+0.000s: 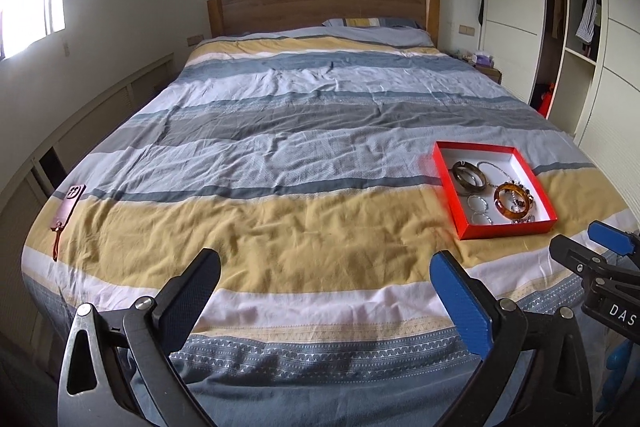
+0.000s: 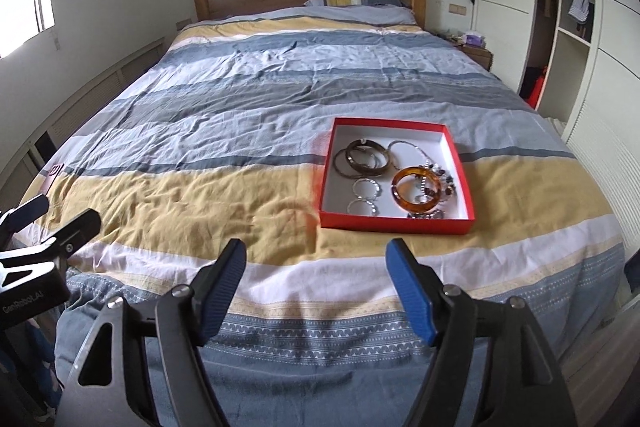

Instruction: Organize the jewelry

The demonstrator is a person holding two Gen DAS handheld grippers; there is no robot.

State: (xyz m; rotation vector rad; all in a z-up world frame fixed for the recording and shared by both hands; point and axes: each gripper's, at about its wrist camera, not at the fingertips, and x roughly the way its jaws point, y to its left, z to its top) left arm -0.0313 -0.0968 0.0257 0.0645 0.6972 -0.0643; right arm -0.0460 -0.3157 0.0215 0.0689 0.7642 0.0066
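Both claws gape wide, empty – left gripper [image 1: 325,269], right gripper [image 2: 316,259] – above the bed's [image 2: 248,211] foot edge; labels read "DAS", "GenRoboLAI".

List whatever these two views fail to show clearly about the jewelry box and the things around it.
- Beaded pieces in the red box: tangled and too small in both views to count or name.
- Box's near inside floor: hidden by its front wall in both views.
- Phone: nearly out of sight at the bed's left edge in the right wrist view.
- Nightstand items: too small, blurred.
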